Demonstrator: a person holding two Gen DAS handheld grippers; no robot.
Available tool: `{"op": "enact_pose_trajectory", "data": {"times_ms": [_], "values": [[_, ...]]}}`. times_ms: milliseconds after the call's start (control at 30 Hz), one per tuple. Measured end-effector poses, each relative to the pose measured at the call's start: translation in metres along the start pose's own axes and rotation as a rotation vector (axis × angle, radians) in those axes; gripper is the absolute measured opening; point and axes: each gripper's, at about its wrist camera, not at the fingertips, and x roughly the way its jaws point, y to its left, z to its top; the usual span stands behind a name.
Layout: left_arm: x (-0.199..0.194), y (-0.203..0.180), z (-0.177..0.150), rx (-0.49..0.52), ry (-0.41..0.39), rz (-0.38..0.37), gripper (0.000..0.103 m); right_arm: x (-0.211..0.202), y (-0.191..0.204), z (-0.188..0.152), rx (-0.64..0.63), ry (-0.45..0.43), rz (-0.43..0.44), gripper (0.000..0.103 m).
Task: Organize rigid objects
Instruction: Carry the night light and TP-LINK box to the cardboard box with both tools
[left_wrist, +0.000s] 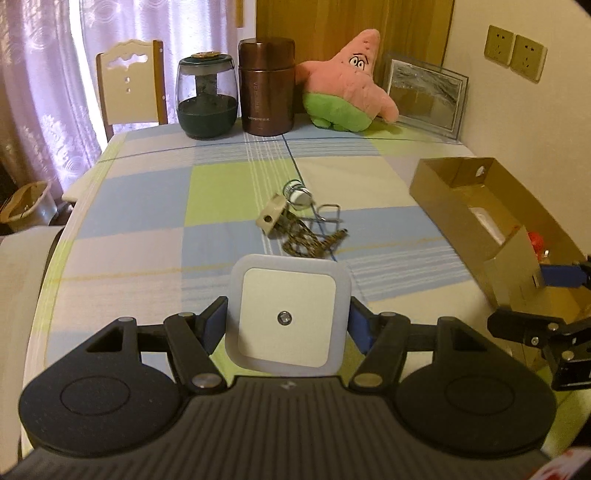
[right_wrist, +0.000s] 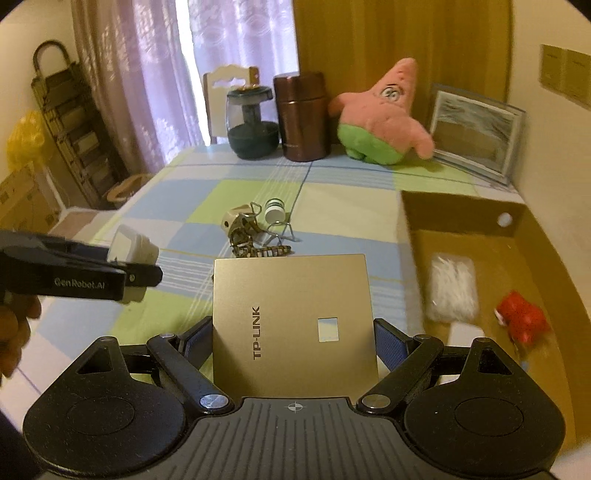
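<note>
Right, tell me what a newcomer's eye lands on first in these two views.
Most striking is that each claw carries something: the left claw grips a white square night light, and the right claw grips a gold TP-LINK panel. Behind them, a pink starfish plush sits at the far edge of the checked tablecloth. An open cardboard box stands at the right.

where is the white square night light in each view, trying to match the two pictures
Left wrist view: the white night light sits bottom centre, clamped in the left gripper, above the tablecloth.
Right wrist view: it shows at the left edge, seen from the side behind the other gripper's dark fingers.
Shared landmark: the pink star plush at the table's far end, beside the brown canister.
</note>
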Motion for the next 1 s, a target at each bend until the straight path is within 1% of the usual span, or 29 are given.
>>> {"op": "enact_pose_trajectory", "data": {"times_ms": [200,300,500,767,1000], "values": [[-0.031,-0.032,-0.02,-0.026,-0.007,-0.009,0.063,-0.045,-0.01,-0.025,0.088,-0.025,-0.014,0.085],[-0.044,-0.049,-0.028,-0.046,-0.019,-0.032,0.063,-0.066,-0.017,-0.039,0.116,-0.034,-0.037,0.085],[-0.061,-0.089,-0.043,-0.043,-0.022,-0.082,0.063,-0.103,-0.035,-0.06,0.127,-0.04,-0.108,0.085],[-0.069,-0.144,-0.051,0.005,-0.007,-0.155,0.063,-0.147,-0.076,-0.079,0.18,-0.069,-0.201,0.085],[-0.073,-0.189,-0.051,0.058,-0.001,-0.216,0.063,-0.177,-0.115,-0.083,0.244,-0.109,-0.276,0.085]]}}
